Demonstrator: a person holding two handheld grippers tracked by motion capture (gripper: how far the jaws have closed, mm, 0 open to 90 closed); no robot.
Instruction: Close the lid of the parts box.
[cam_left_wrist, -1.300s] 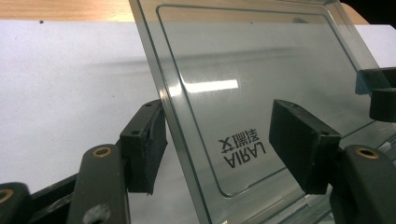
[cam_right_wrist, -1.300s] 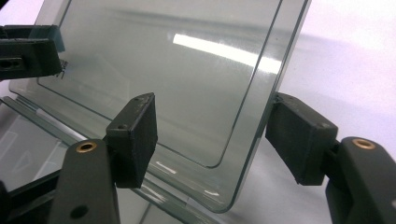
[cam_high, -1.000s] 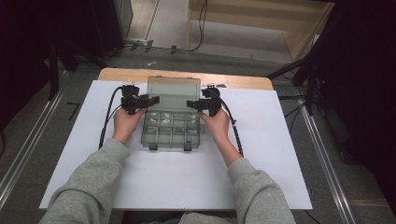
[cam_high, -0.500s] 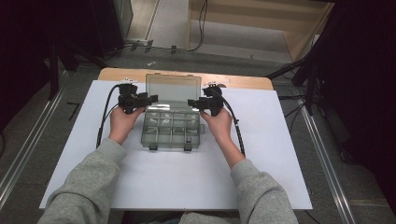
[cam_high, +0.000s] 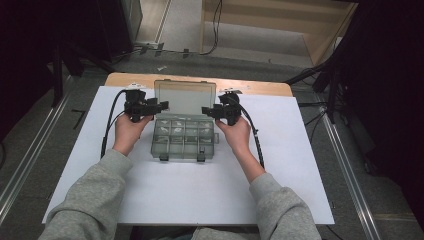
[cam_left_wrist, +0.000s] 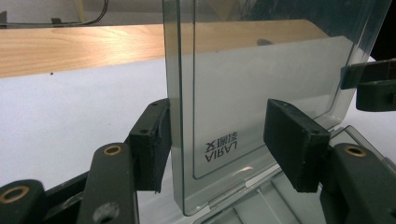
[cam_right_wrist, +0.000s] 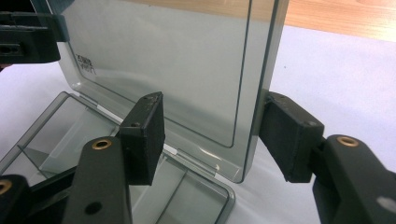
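We've got the lid (cam_high: 185, 96) up btwn both grippers, left (cam_left_wrist: 217, 135) & right (cam_right_wrist: 212, 135) jaws unclenched astride its edges; box (cam_high: 184, 137) open, contents untouched.

We get the high view from above the person's side, facing forward and down over the whole white table (cam_high: 280, 200), far off. Left gripper view sits low and very close, looking along its jaws at the clear lid (cam_left_wrist: 261, 93) edge-on. Right gripper view is equally near, facing the lid (cam_right_wrist: 163, 60) from the opposite side. All three share that lid (cam_high: 185, 97).
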